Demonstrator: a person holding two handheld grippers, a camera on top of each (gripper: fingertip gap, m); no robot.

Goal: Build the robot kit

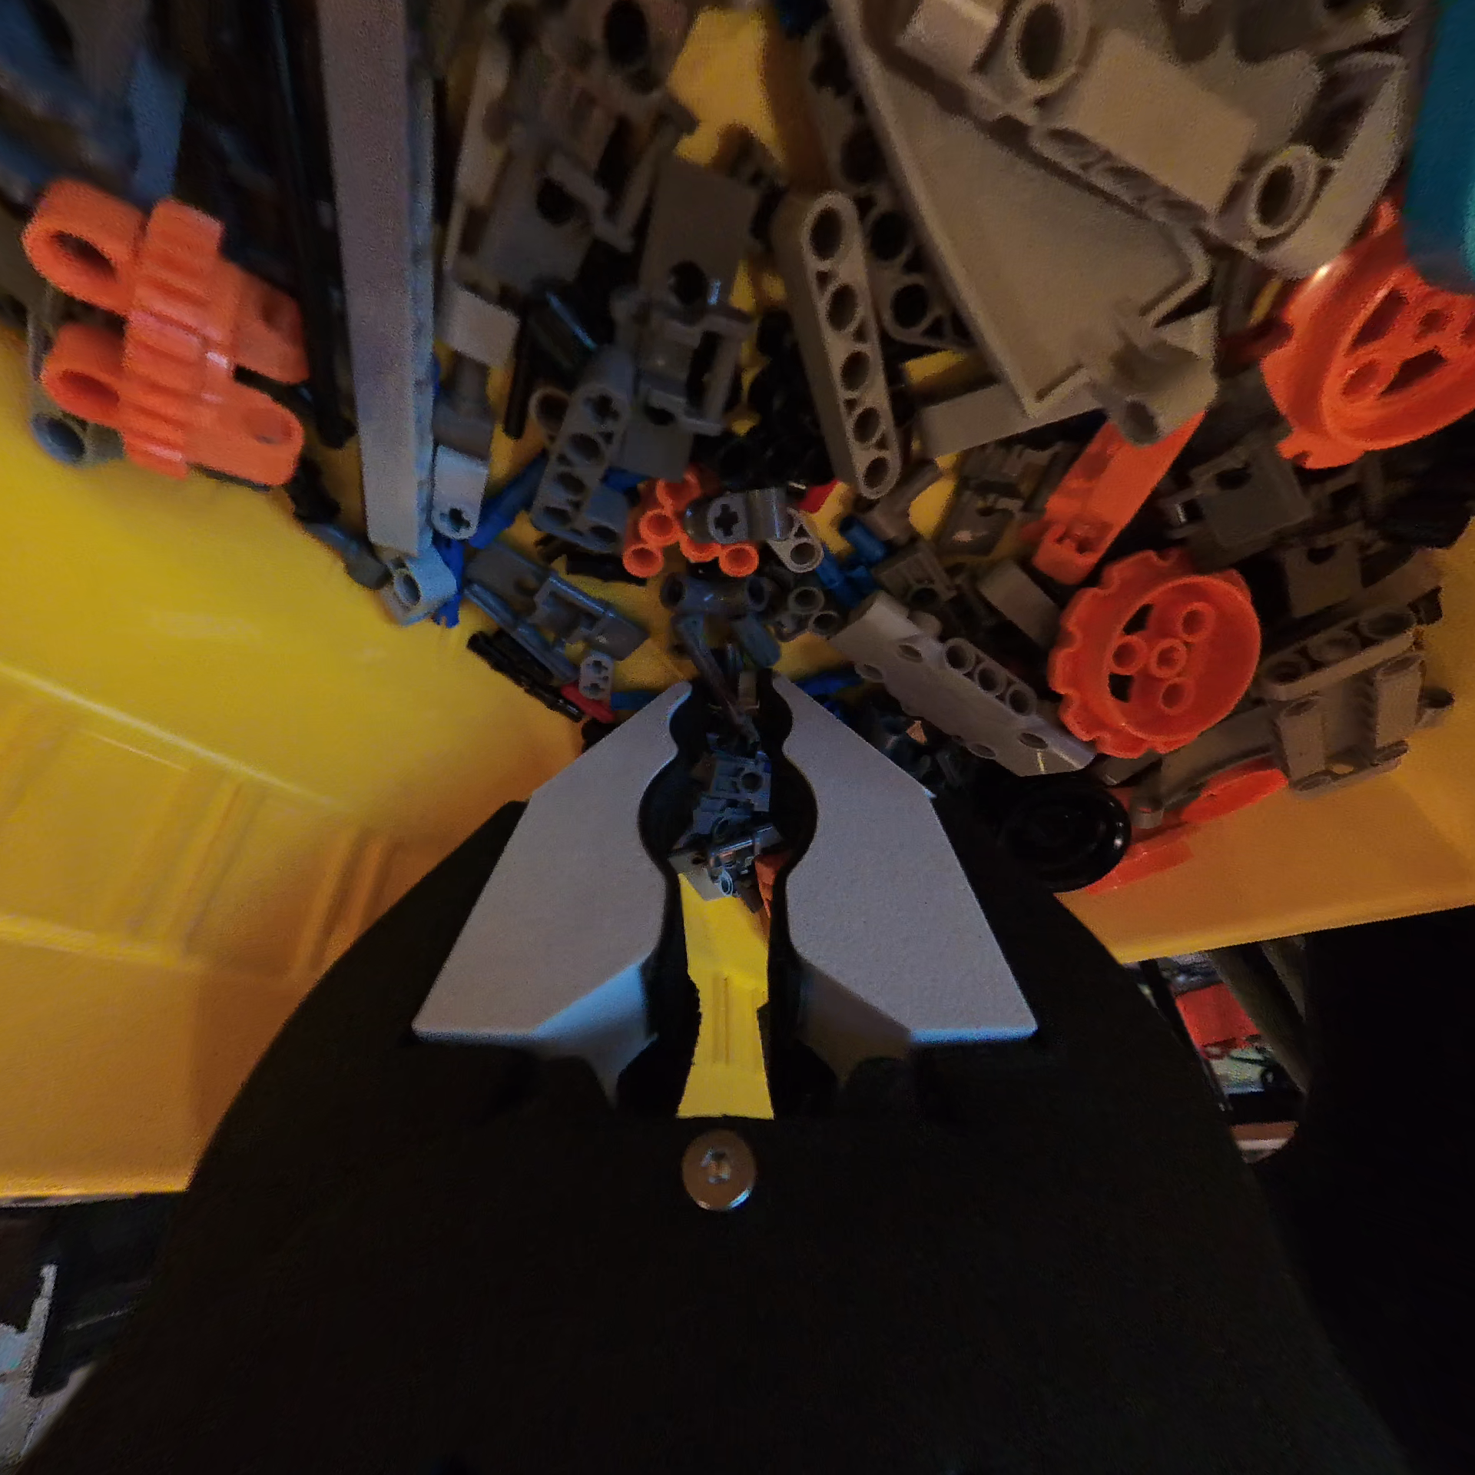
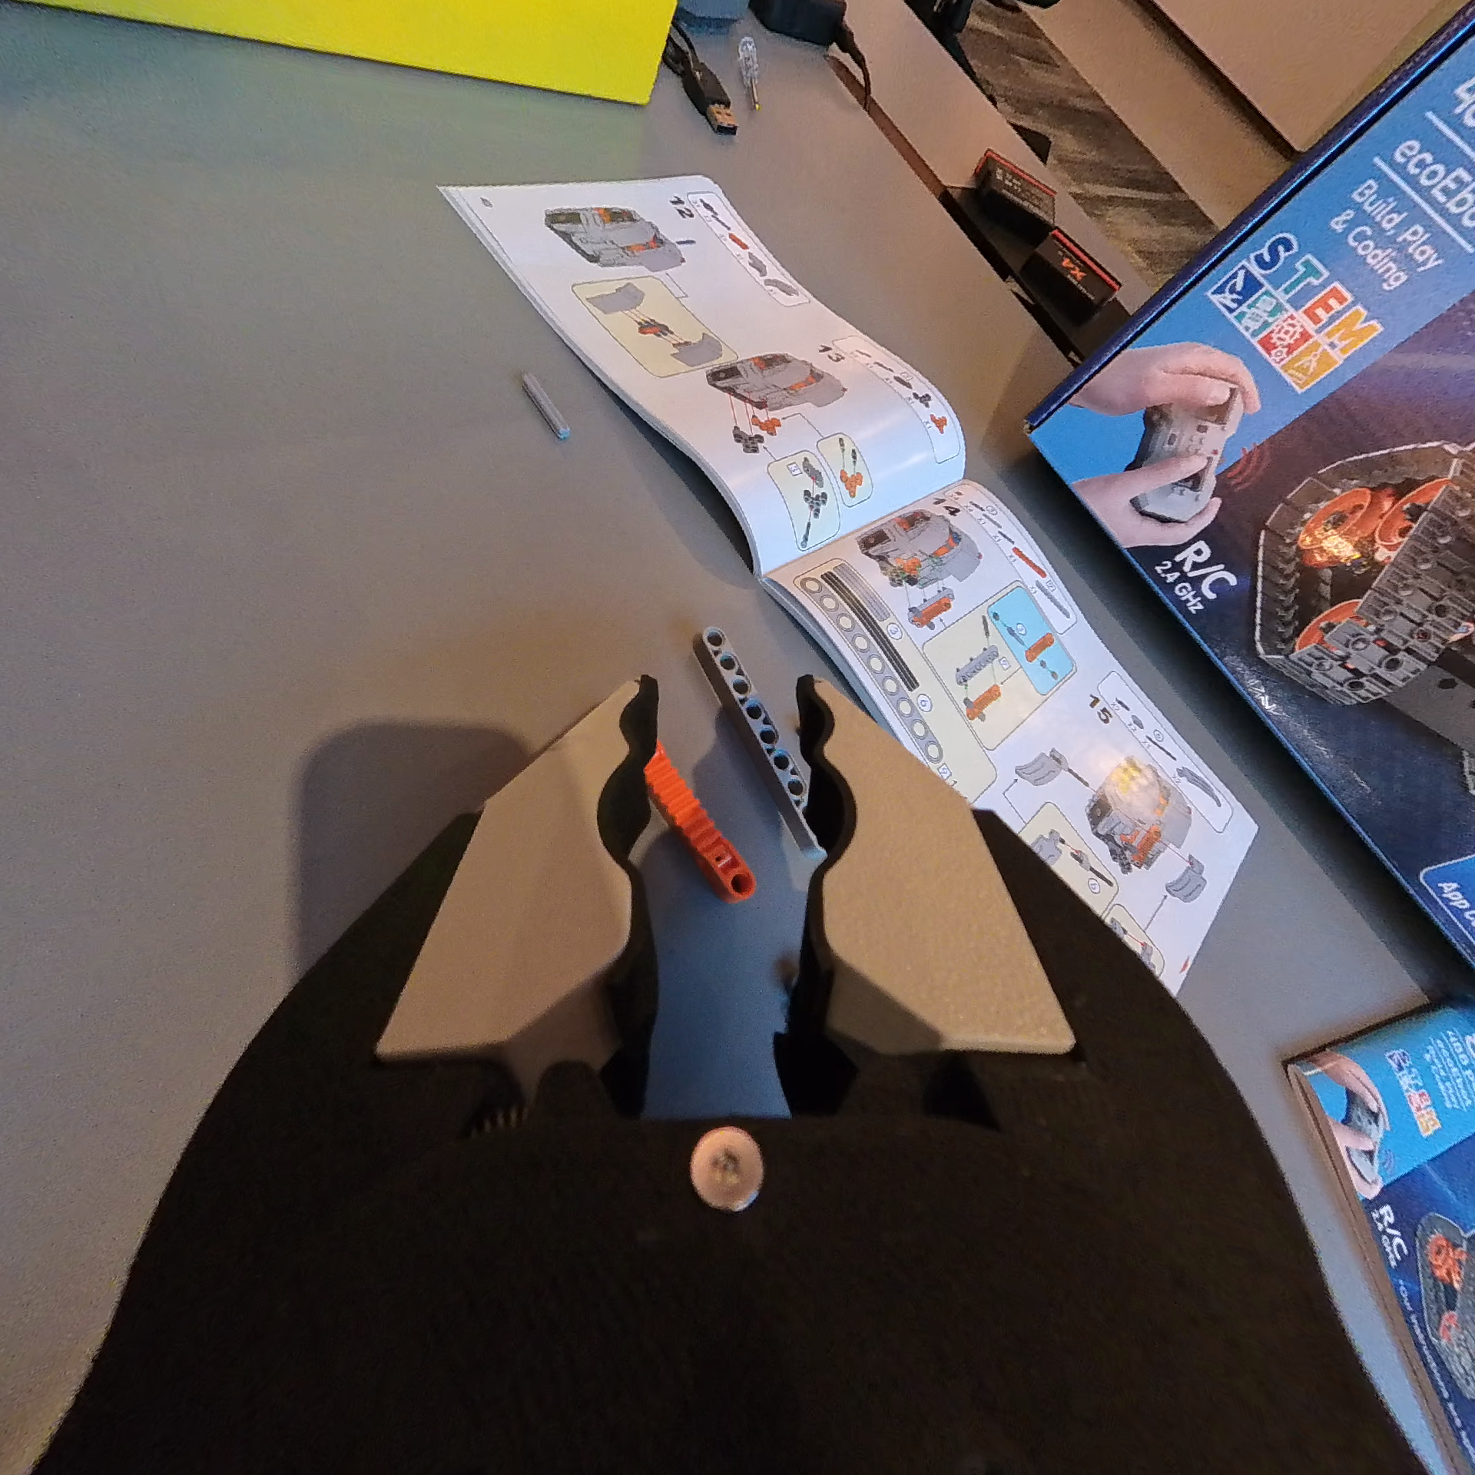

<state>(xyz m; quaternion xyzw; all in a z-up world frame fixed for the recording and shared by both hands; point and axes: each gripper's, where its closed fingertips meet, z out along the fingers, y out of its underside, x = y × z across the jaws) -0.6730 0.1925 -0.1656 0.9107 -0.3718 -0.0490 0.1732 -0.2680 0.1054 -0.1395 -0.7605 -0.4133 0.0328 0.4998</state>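
Two tongs: left tongs (image 1: pixel 732 690) narrowed over yellow plastic bin (image 1: pixel 199 718) of grey and orange building pieces (image 1: pixel 854 343), grip impossible to tell. Right tongs (image 2: pixel 726 686) parted above grey table (image 2: pixel 239 479), straddling orange toothed plastic bar (image 2: pixel 694 822) and grey holed plastic beam (image 2: pixel 754 726), both just beside open white instruction booklet (image 2: pixel 798 383).

Left wrist view dim and warm — yellow bin (image 1: pixel 199 718) blurred at left, pieces near the top edge soft and stretched by the wide lens. Right wrist view brighter, evenly lit; grey table (image 2: pixel 239 479) carries a soft shadow left of the gripper — glare spots on the glossy open booklet (image 2: pixel 798 447). Edges bowed.
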